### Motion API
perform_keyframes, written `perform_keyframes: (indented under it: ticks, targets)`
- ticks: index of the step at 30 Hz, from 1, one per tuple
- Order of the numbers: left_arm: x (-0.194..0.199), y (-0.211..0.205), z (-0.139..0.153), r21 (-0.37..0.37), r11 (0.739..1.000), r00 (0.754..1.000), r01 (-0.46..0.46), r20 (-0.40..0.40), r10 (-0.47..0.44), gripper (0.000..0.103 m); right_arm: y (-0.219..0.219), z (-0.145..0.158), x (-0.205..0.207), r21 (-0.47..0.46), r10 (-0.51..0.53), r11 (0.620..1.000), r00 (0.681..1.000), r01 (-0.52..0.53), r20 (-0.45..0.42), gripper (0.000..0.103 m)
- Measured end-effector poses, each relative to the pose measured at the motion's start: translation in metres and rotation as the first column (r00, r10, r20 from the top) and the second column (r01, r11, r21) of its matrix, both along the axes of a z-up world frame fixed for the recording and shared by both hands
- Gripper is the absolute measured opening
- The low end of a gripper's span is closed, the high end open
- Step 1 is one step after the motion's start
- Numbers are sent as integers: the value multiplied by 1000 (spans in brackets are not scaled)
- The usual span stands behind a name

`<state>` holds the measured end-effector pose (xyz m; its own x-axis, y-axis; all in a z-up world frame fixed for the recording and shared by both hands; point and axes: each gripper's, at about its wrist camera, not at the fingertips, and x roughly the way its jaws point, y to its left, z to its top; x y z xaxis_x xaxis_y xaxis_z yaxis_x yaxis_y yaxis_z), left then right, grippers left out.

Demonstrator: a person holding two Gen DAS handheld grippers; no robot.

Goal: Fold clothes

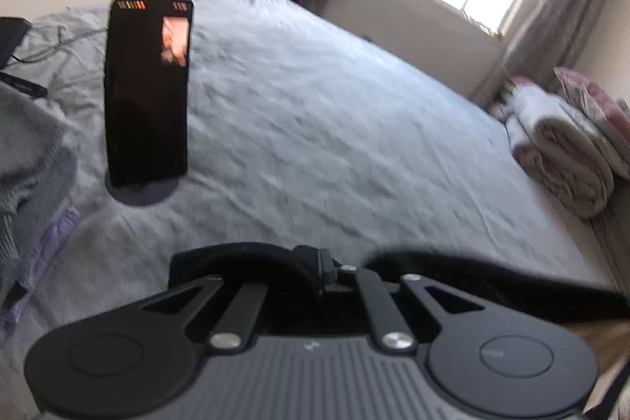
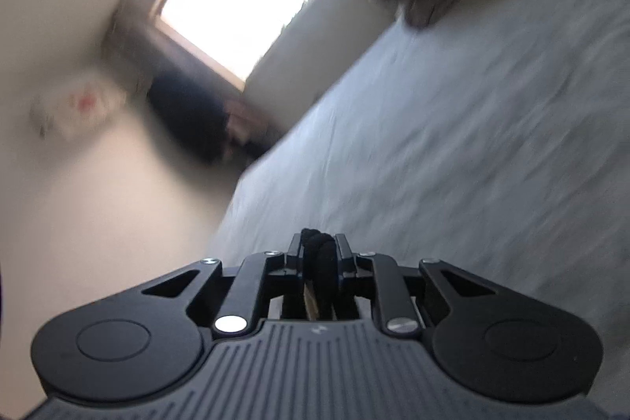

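- Pinching a bunched roll of black cloth, the right tongs point(image 2: 319, 254) are nearly closed, the fabric wedged visibly between the two fingers.
- The left tongs point(image 1: 328, 268) are pressed together on what looks like an edge of the same black garment point(image 1: 492, 282), which trails as a dark band from the fingers toward the right of that view.
- Relative to the bed point(image 1: 334, 113), the garment hangs just above the near side of the grey sheet, seemingly stretched between both tongs; how much of it rests on the sheet cannot be told.
- The cloth reads as light, soft and limp: it will sag and swing between the two holds, and offers no stiffness to push against.
- A thick bunch in the right tongs is secure but hides the true corner; a flat pinch at a hem or corner would likely fold cleaner.
- Also on the bed: a phone on a stand point(image 1: 147, 93) toward its far-left part, a grey knitted piece point(image 1: 27, 160) at the left edge, and folded quilts point(image 1: 563, 152) at the right edge.
- Blur in both views leaves the garment's type unclear.
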<state>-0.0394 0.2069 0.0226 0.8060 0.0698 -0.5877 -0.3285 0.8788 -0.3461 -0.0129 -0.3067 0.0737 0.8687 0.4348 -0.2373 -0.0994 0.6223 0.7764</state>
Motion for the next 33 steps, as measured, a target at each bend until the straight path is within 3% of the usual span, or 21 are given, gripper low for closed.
perform_keyframes:
  ticks: [4, 10, 17, 24, 30, 33]
  targets:
    - [-3, -2, 10, -4, 998, 997, -63, 52, 63, 3, -34, 17, -24, 23, -107, 994, 992, 106, 60, 17]
    - [-13, -16, 29, 5, 995, 982, -99, 165, 96, 4, -51, 41, -61, 19, -193, 981, 970, 192, 151, 17]
    - [-14, -40, 66, 59, 993, 955, -104, 285, 83, 4, -43, 88, -97, -76, -250, 953, 907, 292, 339, 17]
    - [-37, -52, 132, 95, 987, 885, -129, 460, 72, 3, -30, 140, -124, -163, -219, 926, 837, 340, 501, 17]
    - [-66, -50, 176, 87, 989, 843, -121, 534, 56, 3, -26, 170, -144, -181, -198, 919, 808, 349, 556, 18]
    - [-88, -49, 193, 84, 988, 809, -128, 586, 55, 3, -25, 179, -158, -183, -187, 918, 789, 353, 585, 18]
